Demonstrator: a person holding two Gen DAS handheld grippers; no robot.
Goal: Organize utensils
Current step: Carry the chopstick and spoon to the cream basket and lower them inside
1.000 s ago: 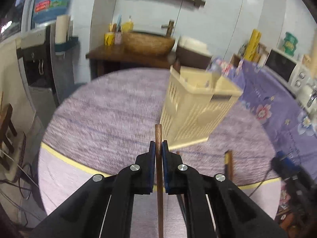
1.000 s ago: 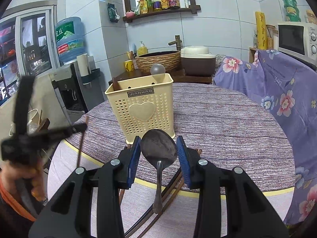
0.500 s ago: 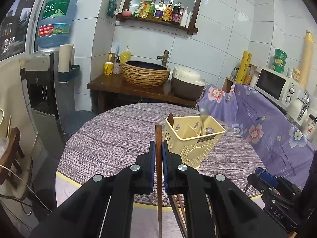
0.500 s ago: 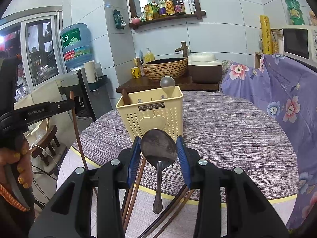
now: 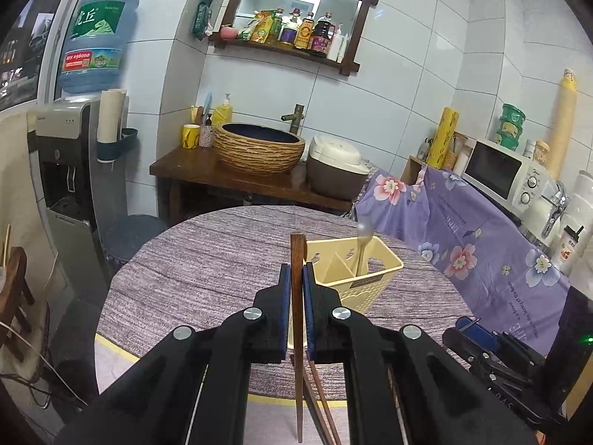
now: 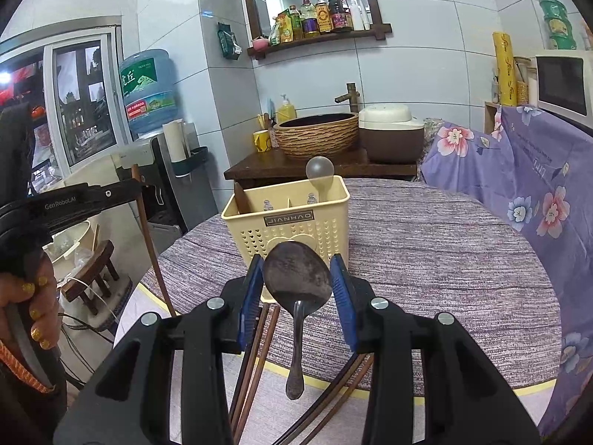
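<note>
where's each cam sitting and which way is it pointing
Left wrist: on the left tongs, facing the cream plastic utensil basket; the tongs pinch a brown wooden chopstick.
Right wrist: on the right tongs, facing the same basket; they grip a dark metal spoon, and a hand holds the left tongs.
Shared: basket, round purple-clothed table.

the spoon [image 6: 318,176] standing in the far right of the basket [image 6: 289,222] hides its handle inside; loose chopsticks [image 6: 255,352] run under the right gripper [image 6: 298,282].
</note>
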